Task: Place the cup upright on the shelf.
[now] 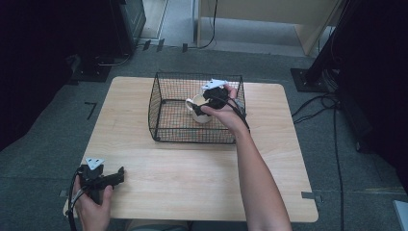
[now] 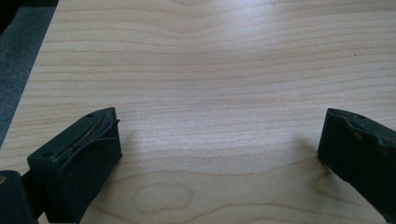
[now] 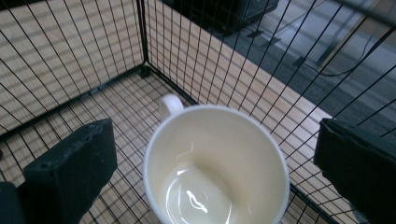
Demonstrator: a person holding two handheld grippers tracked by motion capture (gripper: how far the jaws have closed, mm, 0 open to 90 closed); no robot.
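1. The tabletop (image 1: 192, 178) carried a black wire basket (image 1: 166, 108) toward its far edge, near the middle; the near half lay bare.
2. The cream ceramic mug (image 3: 217, 163) stood upright inside the wire basket, in its right part, handle (image 3: 169, 105) turned away from the right hand-held gripper (image 1: 206, 100).
3. That mug looked rigid, glazed and likely slippery, moderately heavy for its size, and breakable if knocked against the wire. A pinch across the rim wall, one jaw inside and one outside, seemed the surest hold; the handle was the alternative.
4. The right hand-held gripper hovered over the mug with jaws spread wide, grasping nothing.
5. The left hand-held gripper (image 1: 109, 178) rested at the tabletop's near left corner, jaws likewise released.
6. The mug's base and outer wall were cut off in the right gripper view, and in the high view the hand hid much of it.
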